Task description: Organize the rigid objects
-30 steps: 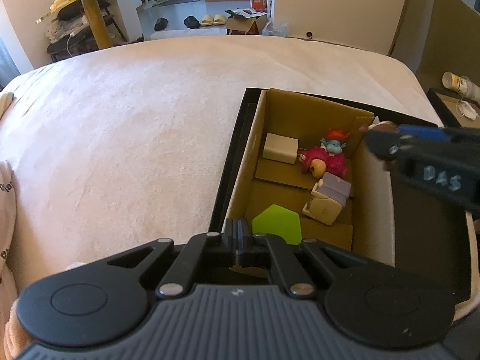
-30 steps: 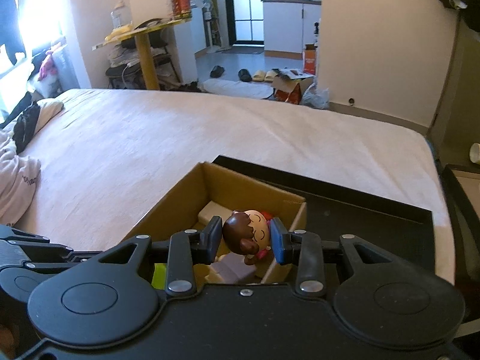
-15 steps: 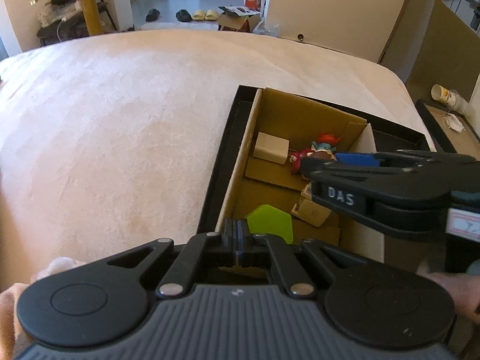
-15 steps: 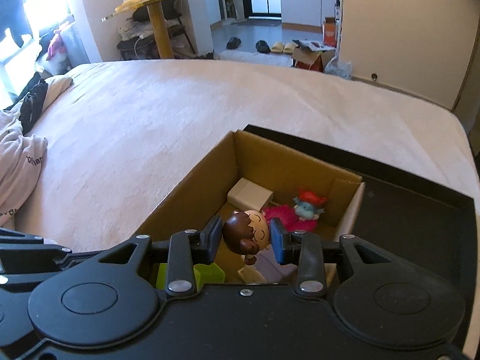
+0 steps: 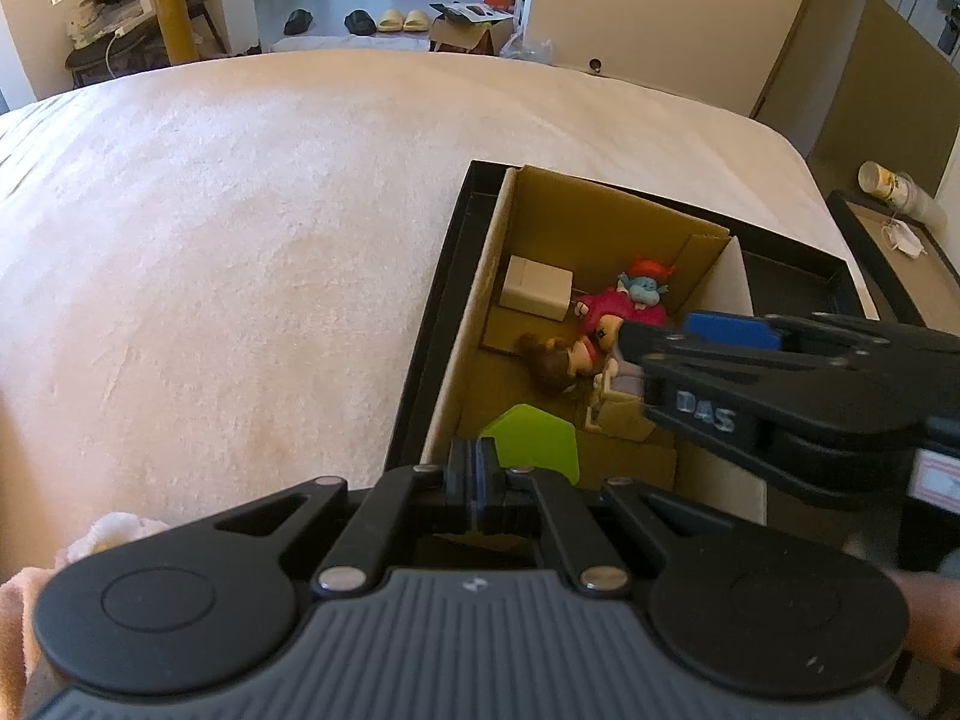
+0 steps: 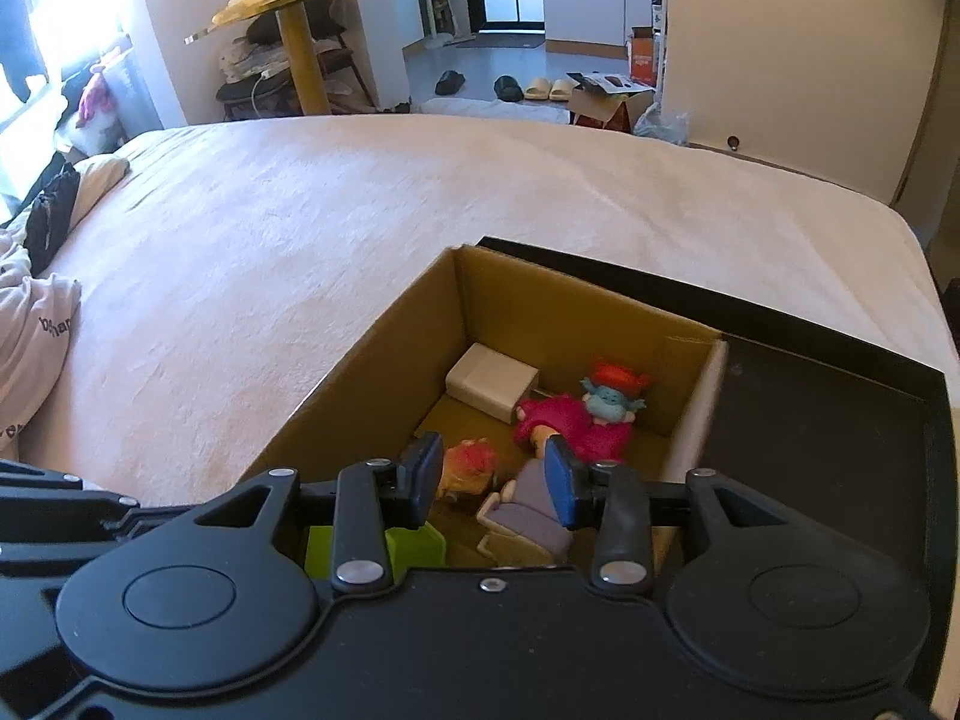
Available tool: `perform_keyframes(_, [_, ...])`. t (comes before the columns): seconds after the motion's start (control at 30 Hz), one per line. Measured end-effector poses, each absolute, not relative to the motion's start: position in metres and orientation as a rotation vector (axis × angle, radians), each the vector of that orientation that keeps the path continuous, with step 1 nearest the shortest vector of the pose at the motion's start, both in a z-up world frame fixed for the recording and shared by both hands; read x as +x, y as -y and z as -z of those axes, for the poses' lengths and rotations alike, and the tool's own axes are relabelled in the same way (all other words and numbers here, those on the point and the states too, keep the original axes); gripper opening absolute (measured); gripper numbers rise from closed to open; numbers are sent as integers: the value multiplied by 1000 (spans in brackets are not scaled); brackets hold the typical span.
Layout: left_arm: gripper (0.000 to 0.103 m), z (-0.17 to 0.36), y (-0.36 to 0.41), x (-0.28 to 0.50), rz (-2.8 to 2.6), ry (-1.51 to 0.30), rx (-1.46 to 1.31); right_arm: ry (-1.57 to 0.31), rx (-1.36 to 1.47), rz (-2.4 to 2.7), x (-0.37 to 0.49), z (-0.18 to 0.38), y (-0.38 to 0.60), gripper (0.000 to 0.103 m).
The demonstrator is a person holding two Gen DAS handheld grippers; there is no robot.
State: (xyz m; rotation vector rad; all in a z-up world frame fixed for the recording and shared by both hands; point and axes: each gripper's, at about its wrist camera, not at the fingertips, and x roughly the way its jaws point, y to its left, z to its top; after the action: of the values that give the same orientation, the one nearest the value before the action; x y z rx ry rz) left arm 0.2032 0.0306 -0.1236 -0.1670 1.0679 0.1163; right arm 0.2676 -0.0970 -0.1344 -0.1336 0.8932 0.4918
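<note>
Now the right tool [image 6: 493, 483] gapes above the brown-haired figurine [image 5: 558, 360].

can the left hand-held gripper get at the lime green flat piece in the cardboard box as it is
Probably yes: the left hand-held gripper is shut, right above the lime green flat plastic piece in the open brown cardboard box, nothing between; it must open first.

Brown-haired figurine [image 5: 555, 360] lying in cardboard box [image 5: 576, 216], right hand-held gripper [image 5: 690, 354] above

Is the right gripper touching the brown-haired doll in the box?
Apart. In the right wrist view the right gripper is open, and the brown-haired doll lies below on the cardboard box floor.
</note>
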Motion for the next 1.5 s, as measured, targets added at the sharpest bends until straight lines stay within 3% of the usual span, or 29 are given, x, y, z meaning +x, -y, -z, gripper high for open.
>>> perform_keyframes(1.23, [5,101,-36,187,-122,-1080,-212,-794,104,-345,194,104,210,55])
perform_keyframes(1.4, [15,93,-31,178,-119,-1069,-190,-778,129,-325,178,105,222,56])
perform_keyframes(1.5, [34,85,-25,170,-106,-1056,-186,-779,143,-308,171,103,226,61])
